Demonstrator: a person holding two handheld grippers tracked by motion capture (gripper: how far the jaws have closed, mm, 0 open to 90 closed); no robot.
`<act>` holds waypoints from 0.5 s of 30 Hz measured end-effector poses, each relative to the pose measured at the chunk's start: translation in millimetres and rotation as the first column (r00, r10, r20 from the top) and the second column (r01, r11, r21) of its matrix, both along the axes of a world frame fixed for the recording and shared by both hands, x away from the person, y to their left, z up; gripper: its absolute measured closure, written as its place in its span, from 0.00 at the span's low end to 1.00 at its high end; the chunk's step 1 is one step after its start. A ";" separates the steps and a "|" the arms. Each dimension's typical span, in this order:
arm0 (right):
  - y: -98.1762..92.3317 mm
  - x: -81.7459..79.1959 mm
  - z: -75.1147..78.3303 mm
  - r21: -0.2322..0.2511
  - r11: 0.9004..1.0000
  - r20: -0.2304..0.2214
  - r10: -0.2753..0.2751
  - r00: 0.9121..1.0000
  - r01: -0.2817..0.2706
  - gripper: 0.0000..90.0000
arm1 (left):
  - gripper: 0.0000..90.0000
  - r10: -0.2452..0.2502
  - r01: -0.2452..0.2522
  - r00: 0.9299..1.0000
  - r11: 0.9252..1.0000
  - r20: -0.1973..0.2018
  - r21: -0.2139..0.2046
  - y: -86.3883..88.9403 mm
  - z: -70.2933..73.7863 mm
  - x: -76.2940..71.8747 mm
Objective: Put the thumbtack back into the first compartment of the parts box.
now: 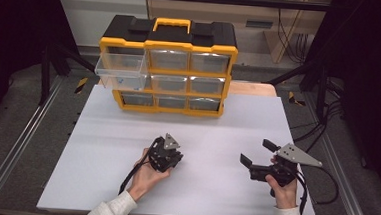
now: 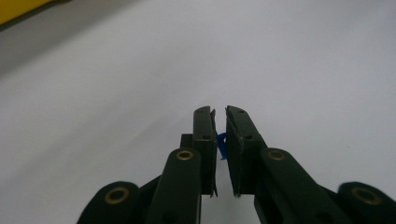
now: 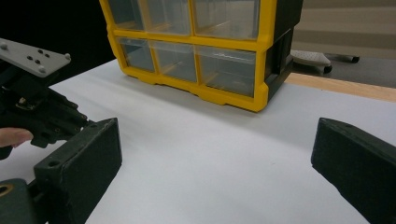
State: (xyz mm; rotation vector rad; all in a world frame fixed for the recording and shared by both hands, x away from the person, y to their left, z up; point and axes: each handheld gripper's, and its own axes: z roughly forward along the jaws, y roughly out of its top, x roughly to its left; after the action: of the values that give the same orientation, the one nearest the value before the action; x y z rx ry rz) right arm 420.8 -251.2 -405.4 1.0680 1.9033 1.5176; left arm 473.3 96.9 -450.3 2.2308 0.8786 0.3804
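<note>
The left gripper (image 1: 168, 153) was clenched almost fully on a small blue item (image 2: 221, 144), a thin sliver of which showed between its flat black pads in the left gripper view. What the item was could not be told; little more than one edge was exposed. The gripper pointed down at the white, matte foam-like board (image 1: 123, 183) covering the table, near the person's side.

The right gripper (image 1: 255, 161) was released, its two blocky, rough-textured black jaws standing wide apart with nothing between them. It rested to the right, well apart from the left gripper.

At the far edge of the board stood the yellow-and-black plastic drawer cabinet (image 1: 167, 66) with a yellow carry handle on top and clear, glossy drawers set in a three-by-three grid. The upper-left clear plastic drawer (image 1: 122, 71) was pulled out towards the front-left and projected past the cabinet frame; something small and blue appeared to lie in it. The other drawers sat flush.

Judged from this layout, the work was partly done: the drawer was already open and the item was already gripped. What remained, most likely, was carrying the item across the board to the open drawer, releasing it there, and pushing the drawer shut.
</note>
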 end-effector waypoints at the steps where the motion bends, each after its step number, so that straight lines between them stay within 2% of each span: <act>1: 0.1 0.1 0.0 -0.001 1.000 0.001 -0.001 1.000 0.001 0.02 | 0.92 -0.001 0.001 1.000 1.000 0.001 -0.005 0.9 1.4 -0.3; 5: 0.3 0.1 -0.4 0.003 1.000 -0.003 -0.001 1.000 0.001 0.02 | 0.92 0.007 -0.007 1.000 0.999 0.005 -0.035 6.3 8.3 -1.0; 15: -0.1 0.4 -1.1 -0.001 1.000 -0.002 -0.003 1.000 0.003 0.02 | 0.92 0.018 -0.017 1.000 0.998 0.016 -0.061 17.6 20.2 -3.3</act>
State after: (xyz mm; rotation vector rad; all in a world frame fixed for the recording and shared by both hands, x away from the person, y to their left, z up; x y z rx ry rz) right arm 421.2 -251.3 -406.5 1.0716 1.9031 1.5144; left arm 470.0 114.5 -430.2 2.1629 0.8898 0.3742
